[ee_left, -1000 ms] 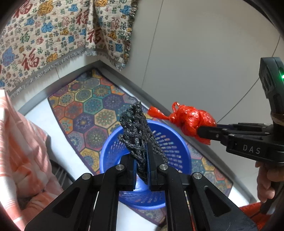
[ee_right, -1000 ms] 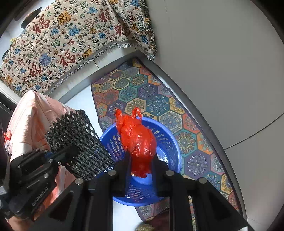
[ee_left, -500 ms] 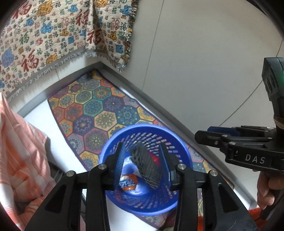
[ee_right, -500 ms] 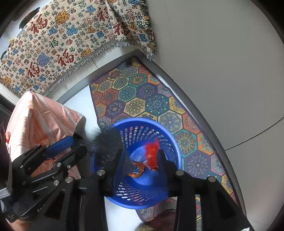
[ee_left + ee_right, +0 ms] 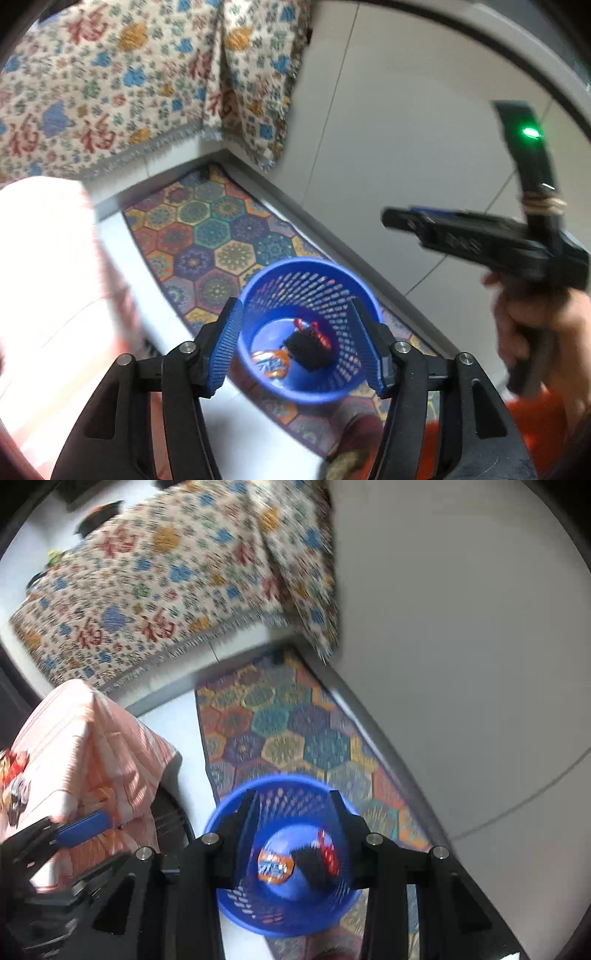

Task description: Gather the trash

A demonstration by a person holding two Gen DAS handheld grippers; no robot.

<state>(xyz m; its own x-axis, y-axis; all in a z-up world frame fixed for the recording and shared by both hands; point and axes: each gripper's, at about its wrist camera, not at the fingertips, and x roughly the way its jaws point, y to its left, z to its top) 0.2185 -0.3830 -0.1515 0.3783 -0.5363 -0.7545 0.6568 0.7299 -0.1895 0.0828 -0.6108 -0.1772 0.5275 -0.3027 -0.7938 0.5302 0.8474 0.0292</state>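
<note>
A blue perforated trash basket (image 5: 334,275) stands on the patterned rug and also shows in the right wrist view (image 5: 236,904). Inside lie a black mesh piece (image 5: 308,349), a red plastic bag (image 5: 325,339) and an orange-blue wrapper (image 5: 271,363); the same mesh piece (image 5: 312,864), red bag (image 5: 328,854) and wrapper (image 5: 275,866) show in the right wrist view. My left gripper (image 5: 295,343) is open and empty above the basket. My right gripper (image 5: 293,821) is open and empty above it too, and appears at the right of the left wrist view (image 5: 402,219).
A hexagon-patterned rug (image 5: 207,236) lies along a grey wall (image 5: 406,110). A patterned cloth (image 5: 129,81) hangs behind. A table with a pink striped cloth (image 5: 85,738) stands left of the basket, with small items at its far left edge (image 5: 14,775).
Both grippers opened and dropped their loads: the black mesh piece and the red bag fell into the basket. Both grippers have since risen and pulled back.
</note>
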